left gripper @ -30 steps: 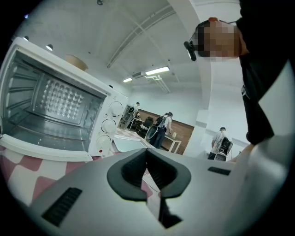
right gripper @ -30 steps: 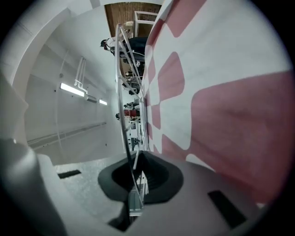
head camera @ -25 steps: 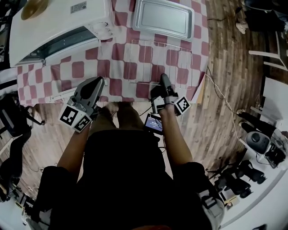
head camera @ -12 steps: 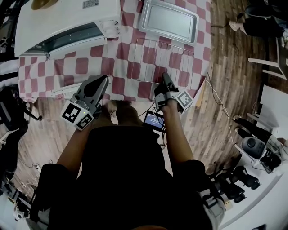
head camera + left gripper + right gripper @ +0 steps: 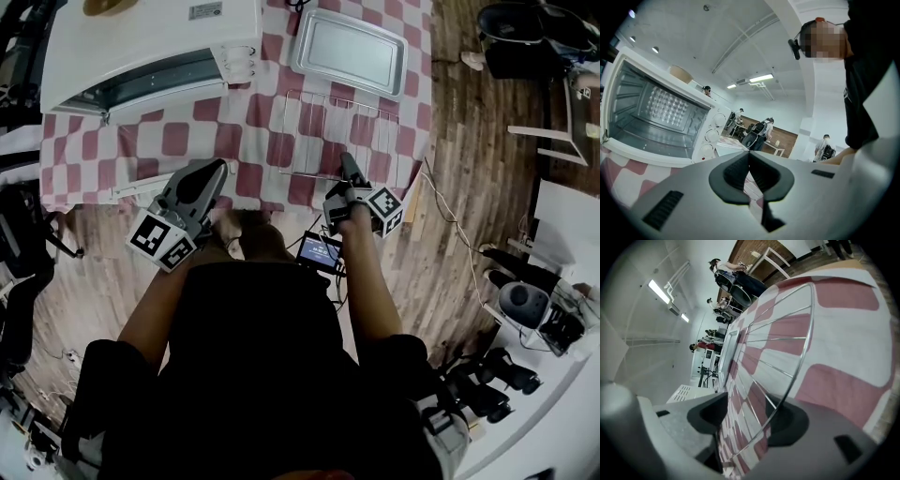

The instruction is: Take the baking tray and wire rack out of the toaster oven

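The wire rack [image 5: 342,136] lies flat on the red-and-white checked cloth, with the baking tray [image 5: 349,52] just beyond it. The white toaster oven [image 5: 141,42] stands at the far left, and in the left gripper view its cavity [image 5: 656,117] is open and empty. My right gripper [image 5: 345,161] is at the rack's near edge. Its jaws have just been opening, and the rack's rim wire [image 5: 805,348] runs between them with the pads off it [image 5: 747,416]. My left gripper [image 5: 212,171] hovers at the table's near edge, shut on nothing [image 5: 749,157].
The table [image 5: 169,141] ends just in front of both grippers, with wooden floor [image 5: 469,187] to the right. A small lit screen [image 5: 319,251] sits below the right gripper. A cable [image 5: 450,192] trails off the table's right side. People and chairs are in the background.
The right gripper has tilted slightly at the rack's near edge. The rack and tray lie where they were. The left gripper has stayed put.
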